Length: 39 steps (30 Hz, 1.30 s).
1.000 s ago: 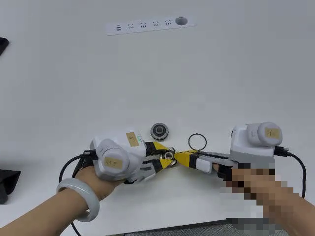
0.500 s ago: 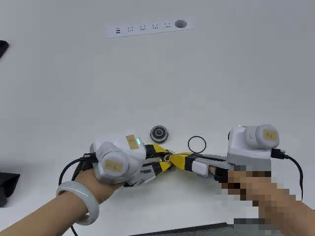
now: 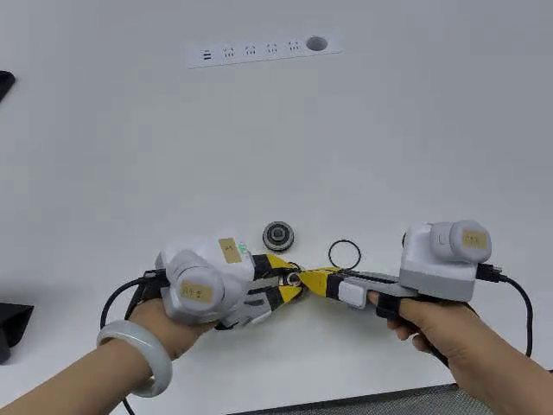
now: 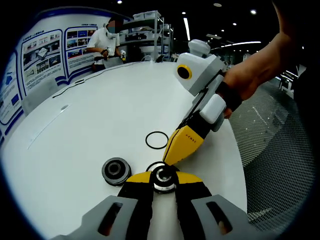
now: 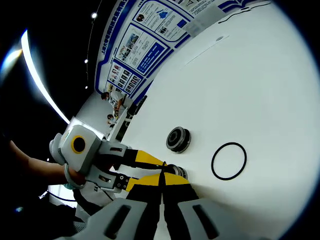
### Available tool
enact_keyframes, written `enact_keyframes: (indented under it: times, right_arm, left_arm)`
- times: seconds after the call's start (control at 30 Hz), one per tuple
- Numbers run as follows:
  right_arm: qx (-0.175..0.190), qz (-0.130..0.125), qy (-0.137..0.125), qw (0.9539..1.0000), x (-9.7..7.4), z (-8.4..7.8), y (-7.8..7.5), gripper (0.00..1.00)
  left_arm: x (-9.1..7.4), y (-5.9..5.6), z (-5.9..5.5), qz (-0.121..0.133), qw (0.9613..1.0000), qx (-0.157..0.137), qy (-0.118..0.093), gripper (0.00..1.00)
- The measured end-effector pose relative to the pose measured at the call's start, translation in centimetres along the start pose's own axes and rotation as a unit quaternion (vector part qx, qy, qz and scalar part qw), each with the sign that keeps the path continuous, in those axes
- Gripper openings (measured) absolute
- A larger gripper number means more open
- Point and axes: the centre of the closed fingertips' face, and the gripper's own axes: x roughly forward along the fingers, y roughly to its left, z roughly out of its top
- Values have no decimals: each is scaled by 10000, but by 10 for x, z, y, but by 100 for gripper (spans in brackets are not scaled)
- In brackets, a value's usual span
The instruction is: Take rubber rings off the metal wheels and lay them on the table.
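My left gripper [image 3: 289, 282] is shut on a small metal wheel [image 3: 295, 279], which sits between its yellow jaws [image 4: 163, 178]. My right gripper [image 3: 313, 278] meets it from the right, jaws pressed together at the wheel's edge [image 5: 178, 172], pinching its thin black rubber ring [image 4: 151, 165]. In the left gripper view the right gripper [image 4: 169, 159] reaches in from above. A loose black rubber ring [image 3: 345, 254] [image 4: 157, 139] [image 5: 229, 160] lies flat on the table just beyond the grippers. A second wheel [image 3: 279, 234] [image 4: 116, 170] [image 5: 178, 138] rests on the table to its left.
A white power strip [image 3: 263, 49] lies at the far side of the white table [image 3: 415, 138]. A dark object [image 3: 12, 326] sits at the left edge. Cables [image 3: 518, 290] trail from both grippers toward the front edge. People stand far off [image 4: 106, 37].
The two grippers stay together at the held wheel. The right gripper's body has shifted slightly, and the head camera has moved a little.
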Motion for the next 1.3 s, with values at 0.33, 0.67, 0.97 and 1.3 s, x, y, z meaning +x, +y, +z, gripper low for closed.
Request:
enact_keyframes:
  times: [0.33,0.67,0.97,1.3]
  right_arm:
    - [25,-28,-5,10000,-1,1,-1,2]
    - [43,47,1,10000,-2,0,5,2]
    - [78,121,-14,9999,-3,-2,13,2]
    - [132,198,-52,9997,-5,-1,17,2]
  left_arm:
    - [-9,4,1,112,9999,-20,-115,23]
    - [-14,8,-10,213,9997,-111,-44,33]
    - [-20,10,-17,323,9993,-190,-56,46]
    - [-29,17,-19,456,9981,-365,-218,57]
